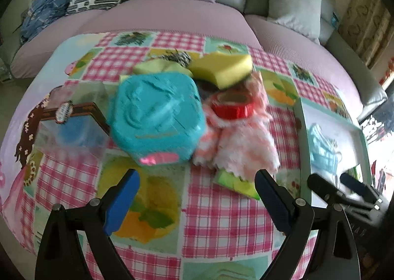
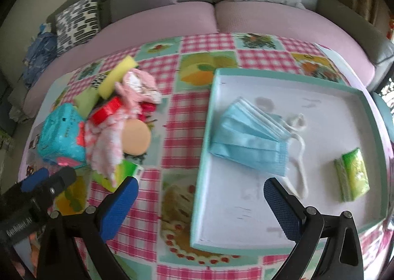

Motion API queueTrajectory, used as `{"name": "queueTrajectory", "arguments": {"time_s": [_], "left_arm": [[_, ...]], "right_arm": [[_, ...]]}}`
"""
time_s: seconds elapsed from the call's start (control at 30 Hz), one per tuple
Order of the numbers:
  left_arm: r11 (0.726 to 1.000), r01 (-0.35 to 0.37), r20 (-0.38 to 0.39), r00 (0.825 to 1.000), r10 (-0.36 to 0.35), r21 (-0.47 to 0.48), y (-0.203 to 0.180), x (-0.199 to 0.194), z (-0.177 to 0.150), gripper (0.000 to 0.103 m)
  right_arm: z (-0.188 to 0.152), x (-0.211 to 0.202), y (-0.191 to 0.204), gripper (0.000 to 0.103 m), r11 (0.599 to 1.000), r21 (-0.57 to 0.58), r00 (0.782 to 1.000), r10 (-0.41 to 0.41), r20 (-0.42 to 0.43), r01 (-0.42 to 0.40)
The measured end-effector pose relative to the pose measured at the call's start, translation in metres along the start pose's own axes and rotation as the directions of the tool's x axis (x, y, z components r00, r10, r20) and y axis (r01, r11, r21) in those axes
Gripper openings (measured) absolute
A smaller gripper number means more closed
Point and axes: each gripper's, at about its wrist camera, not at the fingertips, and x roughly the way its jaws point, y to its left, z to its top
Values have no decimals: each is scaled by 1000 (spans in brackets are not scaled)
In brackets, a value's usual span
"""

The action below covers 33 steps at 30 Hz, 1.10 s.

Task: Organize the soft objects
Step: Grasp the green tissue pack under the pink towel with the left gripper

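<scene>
Two grippers up over the table (image 2: 172, 117), both spread wide, nothing between the fingers. Left gripper (image 1: 197, 196) hangs above the near edge, facing the pile. Right gripper (image 2: 200, 206) sits over the near-left corner of the tray (image 2: 204, 132), left pad over the cloth, right pad over the tray floor.

Pile sits toward the table's left side, well apart from the tray's contents:
- teal pack (image 1: 157, 117) at the near-left of the pile, pink tab on its near edge
- pink cloth (image 1: 243, 147) just right of the pack, touching it, draped over a green packet (image 1: 234, 182) that pokes out at the near side
- red tape roll (image 1: 232, 107) resting on the far part of the cloth
- yellow sponge (image 1: 221, 68) behind the roll, tilted, leaning on the heap
- second, paler green sponge (image 1: 157, 68) behind the pack
- round tan pad (image 2: 136, 137) against the cloth on its right side, seen only from the right wrist
- clear box (image 1: 71, 127) left of the pack, touching or nearly so; blur makes it hard to call

Tray at the table's right edge holds a stack of blue masks (image 2: 248, 137) in the left-centre, ear loops trailing right, and a green tissue pack (image 2: 353, 174) near the right wall, apart from the masks.

Sofa (image 1: 172, 16) runs behind the table.
</scene>
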Motion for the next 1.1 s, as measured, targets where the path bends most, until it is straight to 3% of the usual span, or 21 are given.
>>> {"name": "queueTrajectory", "arguments": {"time_s": [0.57, 1.1], "left_arm": [[990, 10, -119, 993, 7, 143, -45, 37, -13, 95], [994, 11, -175, 984, 7, 105, -55, 74, -6, 95]], "right_arm": [[2, -4, -24, 103, 997, 52, 999, -52, -3, 52], [2, -5, -29, 103, 996, 73, 999, -41, -3, 41]]}}
